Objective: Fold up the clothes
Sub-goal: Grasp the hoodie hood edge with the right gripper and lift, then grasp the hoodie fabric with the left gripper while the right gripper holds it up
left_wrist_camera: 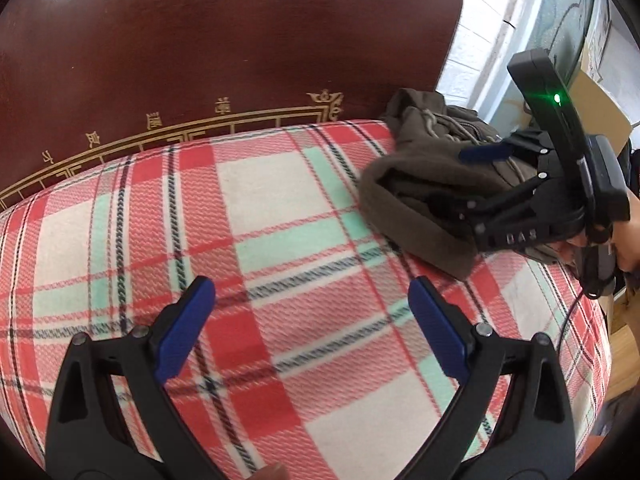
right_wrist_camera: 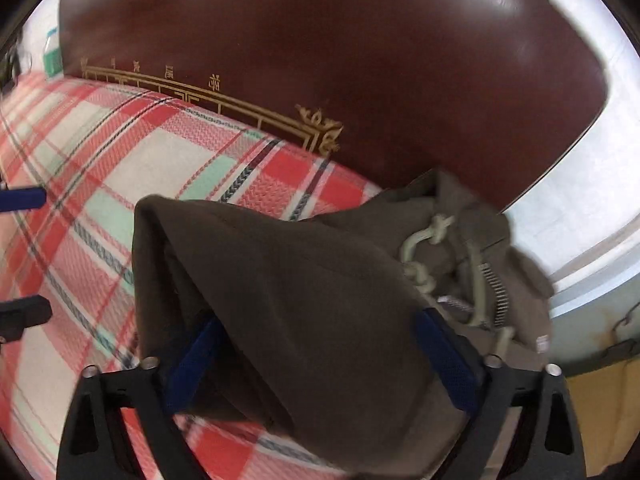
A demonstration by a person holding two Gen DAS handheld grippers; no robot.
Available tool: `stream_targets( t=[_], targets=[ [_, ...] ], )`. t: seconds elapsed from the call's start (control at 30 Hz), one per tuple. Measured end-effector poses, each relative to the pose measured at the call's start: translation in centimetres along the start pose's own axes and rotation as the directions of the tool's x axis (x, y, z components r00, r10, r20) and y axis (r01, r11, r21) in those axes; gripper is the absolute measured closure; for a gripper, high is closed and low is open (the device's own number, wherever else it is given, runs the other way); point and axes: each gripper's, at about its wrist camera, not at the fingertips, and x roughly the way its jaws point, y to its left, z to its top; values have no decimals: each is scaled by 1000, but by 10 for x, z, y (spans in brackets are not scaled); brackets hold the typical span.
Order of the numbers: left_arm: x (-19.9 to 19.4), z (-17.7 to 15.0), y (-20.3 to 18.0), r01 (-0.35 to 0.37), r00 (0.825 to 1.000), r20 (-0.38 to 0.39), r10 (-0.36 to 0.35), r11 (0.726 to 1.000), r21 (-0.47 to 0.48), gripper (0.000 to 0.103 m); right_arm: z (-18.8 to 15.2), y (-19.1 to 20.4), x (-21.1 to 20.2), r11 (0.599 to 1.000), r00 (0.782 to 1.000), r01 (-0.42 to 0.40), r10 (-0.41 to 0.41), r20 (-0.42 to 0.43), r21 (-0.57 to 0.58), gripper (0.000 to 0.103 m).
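Observation:
A folded olive-brown hoodie (left_wrist_camera: 432, 184) with pale drawstrings and a zipper lies at the right end of a plaid bed. In the right wrist view the hoodie (right_wrist_camera: 320, 300) fills the middle. My right gripper (right_wrist_camera: 320, 344) has its jaws wide apart, with folded cloth lying between and over the blue pads (right_wrist_camera: 448, 356); it does not pinch the cloth. It also shows in the left wrist view (left_wrist_camera: 504, 184), reaching into the hoodie from the right. My left gripper (left_wrist_camera: 312, 320) is open and empty, above the bare blanket left of the hoodie.
The bed has a red, white and mint plaid blanket (left_wrist_camera: 260, 220). A dark red headboard (left_wrist_camera: 220, 40) with gold trim stands behind it. A white wall and window (left_wrist_camera: 500, 32) are at the right. A cardboard box (left_wrist_camera: 600, 104) stands beyond the bed's right edge.

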Motion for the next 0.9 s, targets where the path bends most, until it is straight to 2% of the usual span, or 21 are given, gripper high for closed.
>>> stream_targets(
  t=[0.03, 0.07, 0.13, 0.2, 0.23, 0.27, 0.33, 0.43, 0.53, 0.6, 0.67, 0.73, 0.83, 0.9],
  targets=[
    [1, 1, 3, -6, 1000, -3, 6, 1000, -5, 5, 2, -1, -3, 1000, 1000, -11, 11, -2, 4, 52],
    [2, 2, 4, -9, 1000, -17, 8, 1000, -10, 5, 5, -2, -6, 1000, 1000, -23, 23, -4, 7, 59],
    [5, 5, 8, -14, 999, -44, 13, 1000, -21, 5, 9, -10, -16, 997, 999, -54, 53, 12, 48, 85],
    [6, 16, -6, -4, 999, -49, 4, 1000, 14, 5, 10, -34, -38, 980, 992, -109, 97, 77, 166, 89],
    [6, 22, -12, 2, 999, -51, 0, 999, 32, 5, 7, -51, -53, 958, 984, -152, 123, 131, 243, 90],
    [7, 28, -19, 7, 999, -53, -4, 999, 49, 5, 3, -72, -70, 921, 969, -208, 147, 200, 328, 91],
    [8, 39, -32, 18, 998, -58, -13, 996, 84, 5, -17, -118, -106, 808, 918, -345, 185, 350, 478, 93],
    [10, 56, -52, 34, 998, -66, -25, 990, 136, 5, -52, -169, -151, 669, 857, -462, 166, 489, 582, 94],
    [12, 74, -73, 51, 997, -73, -37, 981, 188, 5, -74, -195, -166, 595, 823, -521, 161, 544, 613, 94],
    [20, 85, -104, 43, 999, -39, -33, 956, 290, 5, -87, -211, -174, 549, 803, -555, 159, 574, 625, 94],
    [34, 92, -137, 23, 1000, -19, -17, 920, 392, 5, -100, -226, -181, 503, 783, -588, 155, 603, 634, 94],
    [53, 97, -158, 2, 1000, -19, 7, 900, 436, 5, -113, -241, -188, 455, 762, -619, 150, 631, 640, 94],
    [87, 97, -172, 24, 996, -93, 17, 902, 431, 5, -133, -264, -198, 381, 729, -664, 137, 671, 643, 94],
    [105, 100, -176, 27, 992, -122, 26, 910, 413, 5, -133, -267, -199, 382, 717, -677, 148, 681, 630, 94]
  ],
)
